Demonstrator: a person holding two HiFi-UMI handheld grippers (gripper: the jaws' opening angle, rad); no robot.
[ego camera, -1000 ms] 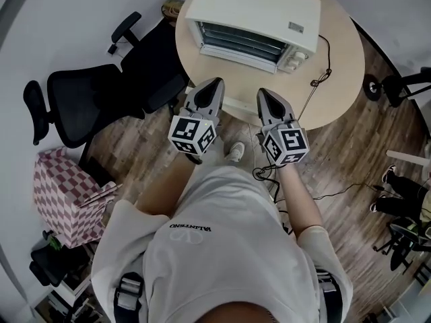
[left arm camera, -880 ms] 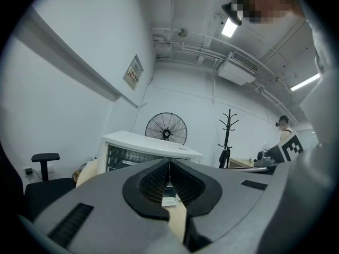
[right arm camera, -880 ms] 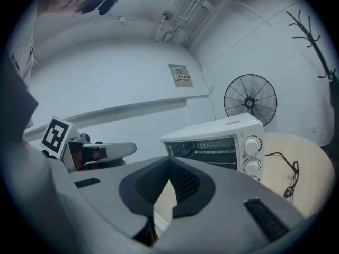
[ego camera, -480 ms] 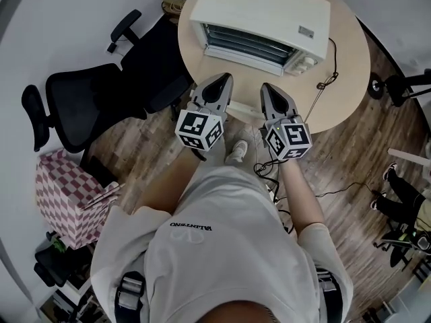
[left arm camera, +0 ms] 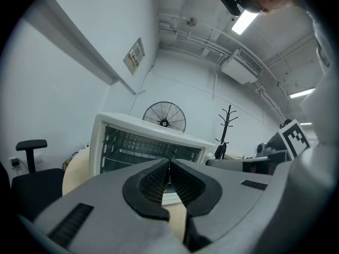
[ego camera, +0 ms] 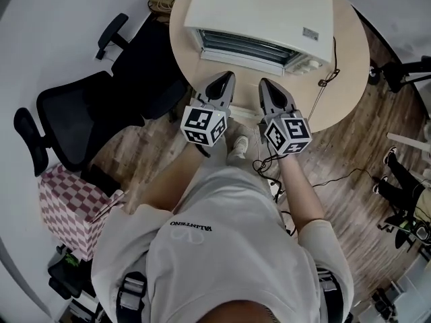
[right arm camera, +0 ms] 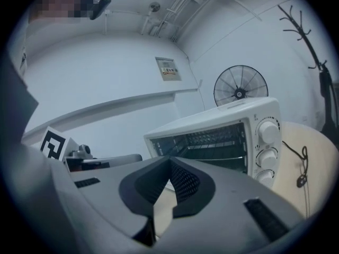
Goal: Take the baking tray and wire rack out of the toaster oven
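I have both claws pressed together with nothing between them. The left gripper [ego camera: 225, 79] and the right gripper [ego camera: 264, 85] sit side by side, just apart, tips aimed at twelve o'clock toward the toaster oven [ego camera: 259, 19] on the round table [ego camera: 347, 79]. I hold them shut because there is nothing to grab yet, and closed tips are slimmer to bring up to the oven mouth. I judge the oven front is open, since both gripper views look straight into the cavity. The wire rack [right arm camera: 214, 142] shows as thin bars across the inside, well short of my tips. I cannot tell the baking tray from the rack in that dark space. The knobs [right arm camera: 266, 155] stand on the oven's three o'clock side, so I hold the right gripper inboard of them. A cord [ego camera: 324, 79] trails off the table at about two o'clock of that gripper, and an office chair [ego camera: 81, 113] stands at nine o'clock, both outside my line. The next move calls for spreading the jaws before they meet the rack's front bar
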